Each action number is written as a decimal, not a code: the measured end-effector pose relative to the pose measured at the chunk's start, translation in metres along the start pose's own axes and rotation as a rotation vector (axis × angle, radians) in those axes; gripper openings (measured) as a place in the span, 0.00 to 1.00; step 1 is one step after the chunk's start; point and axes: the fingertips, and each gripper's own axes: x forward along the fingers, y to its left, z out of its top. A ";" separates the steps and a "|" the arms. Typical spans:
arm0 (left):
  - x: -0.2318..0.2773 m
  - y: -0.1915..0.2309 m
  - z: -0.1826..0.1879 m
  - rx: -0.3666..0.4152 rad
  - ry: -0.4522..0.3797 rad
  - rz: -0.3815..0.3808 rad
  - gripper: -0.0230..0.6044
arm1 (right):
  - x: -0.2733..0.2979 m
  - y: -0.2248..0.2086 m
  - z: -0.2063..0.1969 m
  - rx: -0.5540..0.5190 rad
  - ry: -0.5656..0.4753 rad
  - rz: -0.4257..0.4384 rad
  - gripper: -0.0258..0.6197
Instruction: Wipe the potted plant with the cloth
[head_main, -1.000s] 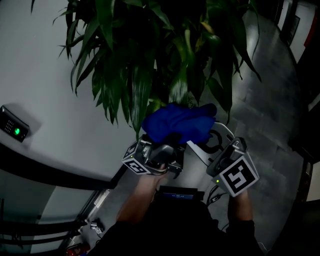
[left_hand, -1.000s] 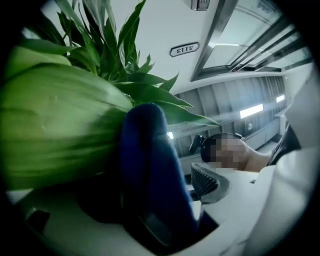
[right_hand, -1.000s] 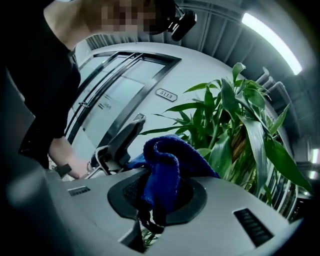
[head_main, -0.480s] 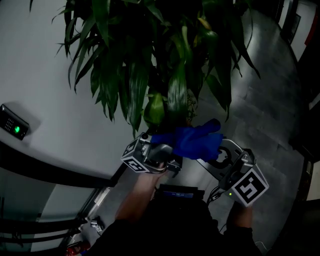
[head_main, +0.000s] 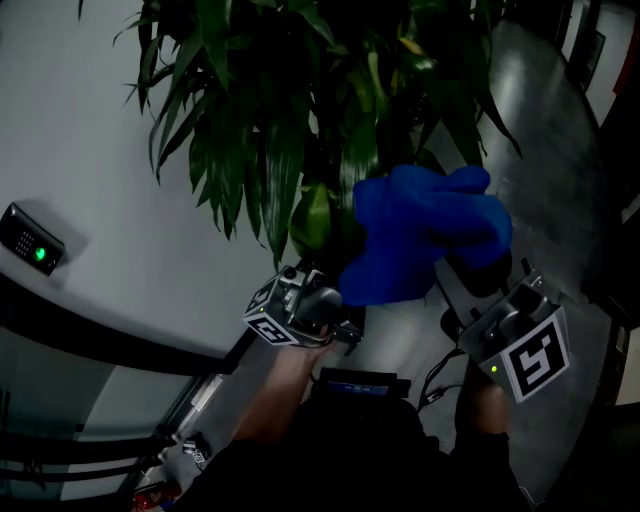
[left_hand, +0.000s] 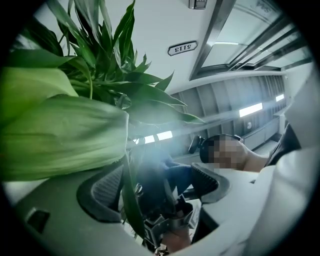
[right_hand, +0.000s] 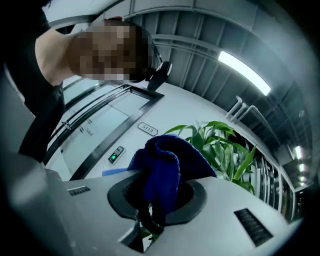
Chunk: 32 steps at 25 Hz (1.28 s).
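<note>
The potted plant (head_main: 300, 100) fills the top of the head view with long dark green leaves; its pot is hidden. My right gripper (head_main: 470, 285) is shut on the blue cloth (head_main: 425, 235), which bunches up above it against the lower leaves. In the right gripper view the cloth (right_hand: 165, 165) stands up out of the closed jaws (right_hand: 157, 195), with the plant (right_hand: 225, 145) behind. My left gripper (head_main: 318, 300) sits under a drooping leaf tip (head_main: 312, 215). Its jaws stand apart (left_hand: 155, 185), a thin leaf (left_hand: 131, 210) runs down between them, and a broad leaf (left_hand: 55, 135) lies close on the left.
A white wall (head_main: 90, 150) stands left of the plant, with a card reader showing a green light (head_main: 25, 243) and a black band (head_main: 100, 340) below. A room number plate (left_hand: 182, 48) hangs on the wall. Dark glossy floor (head_main: 560, 150) lies to the right.
My right gripper has swung right and lifted the blue cloth up off the left gripper, toward the leaves. The left gripper has barely moved.
</note>
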 end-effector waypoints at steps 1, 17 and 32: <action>0.000 -0.001 0.000 0.001 0.000 -0.001 0.70 | 0.009 0.003 -0.009 -0.026 0.025 0.015 0.16; -0.002 0.008 -0.003 -0.004 -0.011 0.030 0.70 | 0.015 0.045 -0.096 -0.003 0.239 0.145 0.16; -0.006 0.012 -0.015 0.106 0.061 0.067 0.70 | -0.019 0.104 -0.135 -0.022 0.325 0.417 0.16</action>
